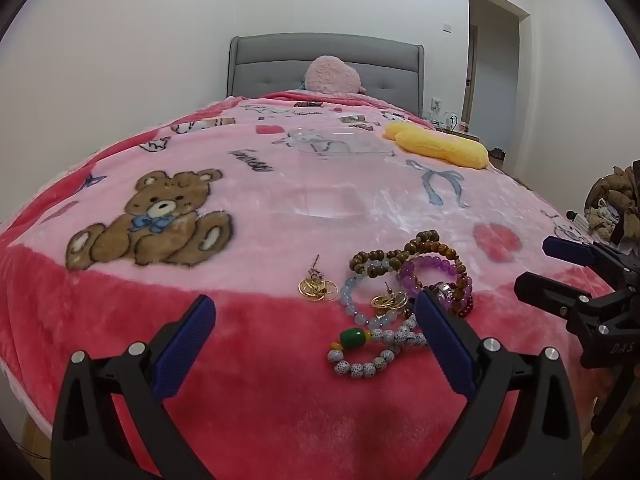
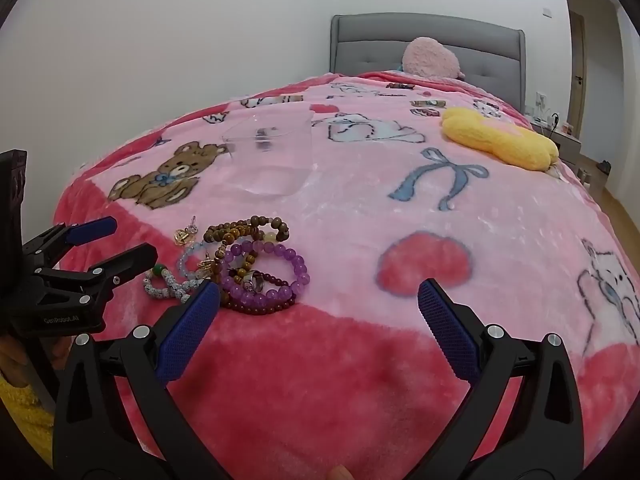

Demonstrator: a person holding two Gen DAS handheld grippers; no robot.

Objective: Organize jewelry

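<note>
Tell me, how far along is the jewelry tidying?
Barely started, it seems. The clear box appears to hold no jewelry. Both the left claw and right claw are open and hold nothing. The bracelets and gold earrings lie in a heap on the blanket, all left to sort.

White walls [image 1: 120,60], grey headboard [image 1: 326,60], possibly wooden floor [image 2: 624,208], open doorway [image 1: 490,60]

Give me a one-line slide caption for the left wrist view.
Open left claw hovers over tangled bead bracelets and gold earrings on a pink blanket, clear container beyond.
</note>
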